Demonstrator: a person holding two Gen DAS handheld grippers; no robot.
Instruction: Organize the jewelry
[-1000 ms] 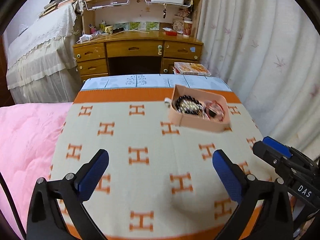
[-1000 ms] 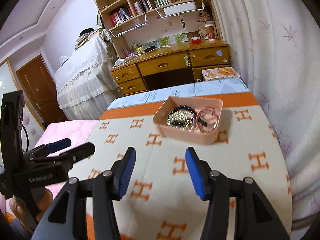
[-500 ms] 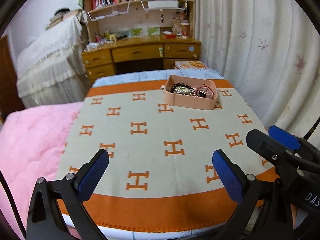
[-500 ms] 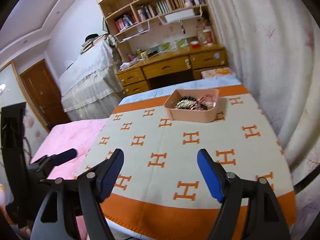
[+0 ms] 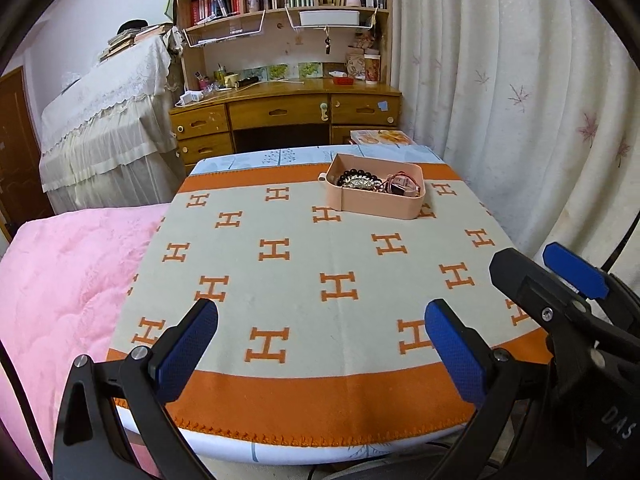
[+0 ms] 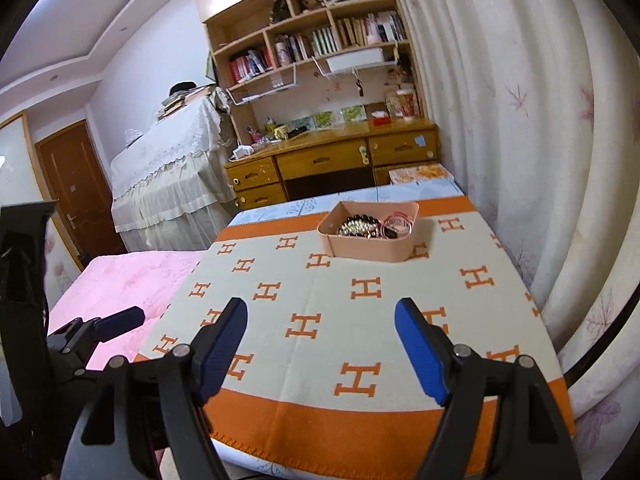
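With both the left gripper [image 5: 320,344] and right gripper [image 6: 320,344] released and empty, the jewelry [image 5: 376,182] seemingly all sits in the pink tray [image 5: 376,206].

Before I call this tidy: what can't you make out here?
- Tray contents: both views, near wall hides the floor; pieces tangled, too small to count.
- Right claw, left view: partly cut by the edge.
- Table's near side: both views, claw arms cover it.
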